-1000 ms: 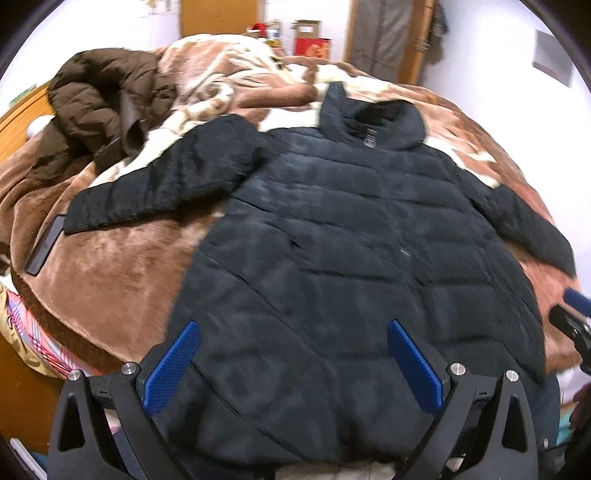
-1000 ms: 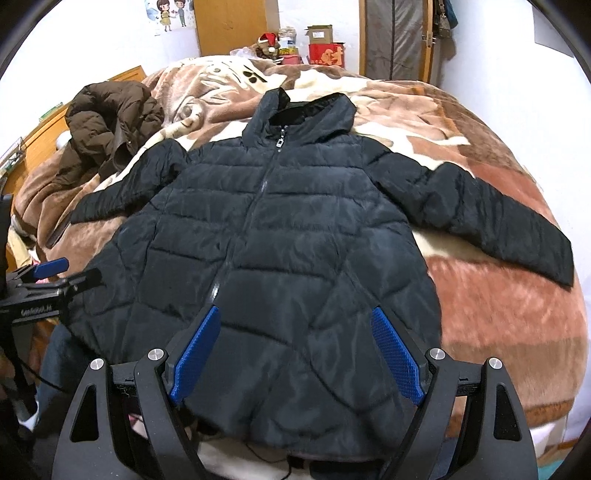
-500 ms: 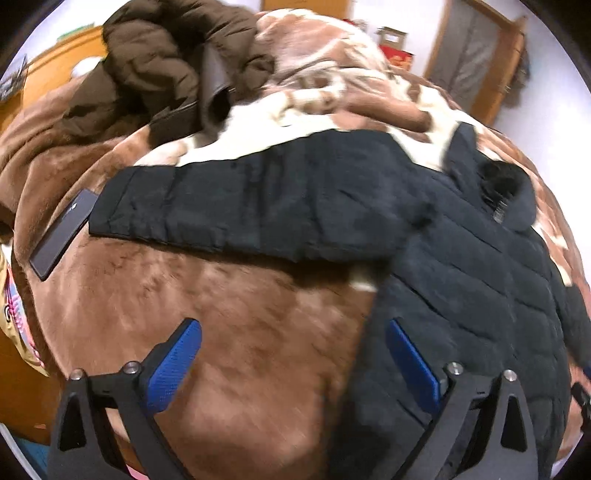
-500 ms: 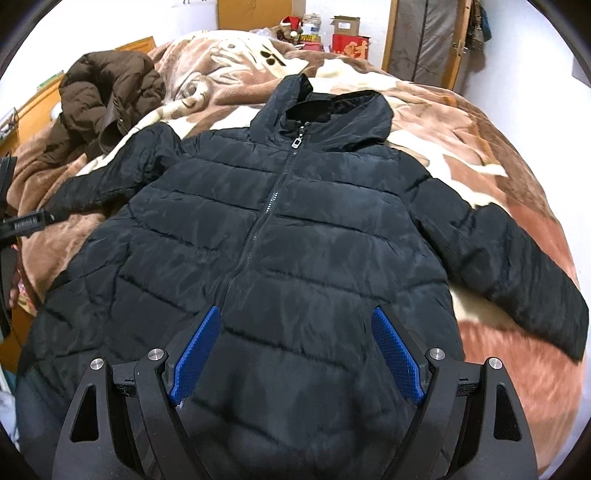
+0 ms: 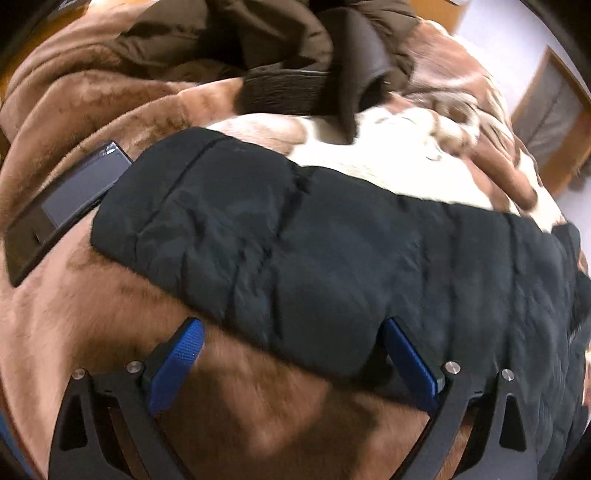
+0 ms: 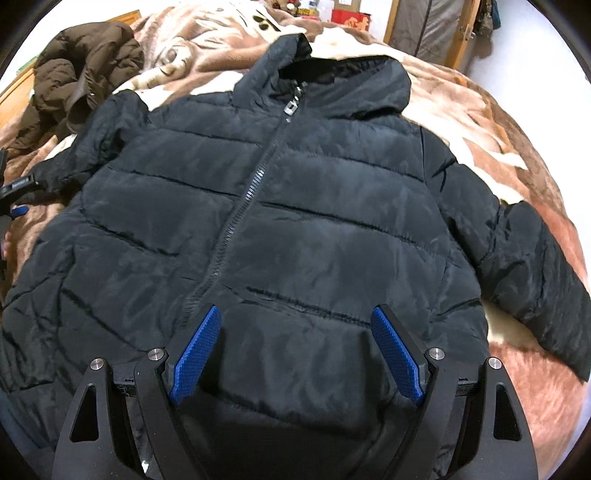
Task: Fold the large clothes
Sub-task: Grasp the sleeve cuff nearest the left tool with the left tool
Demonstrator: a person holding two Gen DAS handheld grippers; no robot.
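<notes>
A black quilted hooded jacket [image 6: 295, 221] lies front up, zipped, spread flat on a brown and cream blanket [image 6: 517, 369]. My right gripper [image 6: 295, 350] is open and empty, low over the jacket's lower front. In the left wrist view the jacket's left sleeve [image 5: 277, 251] stretches across the blanket [image 5: 240, 406], cuff toward the left. My left gripper [image 5: 295, 365] is open and empty, right at the sleeve's near edge, with its right finger [image 5: 410, 369] at the fabric. The left gripper also shows in the right wrist view [image 6: 16, 195] beside the sleeve.
A dark phone [image 5: 62, 210] lies on the blanket just left of the cuff. A crumpled brown jacket [image 5: 258, 48] sits behind the sleeve, also in the right wrist view [image 6: 77, 74]. Boxes [image 6: 347, 16] and a wooden door frame [image 6: 391, 33] stand beyond the bed.
My left gripper has swung left from the jacket's body and closed in on the left sleeve. My right gripper has moved forward and lower over the jacket's front. Both stay open.
</notes>
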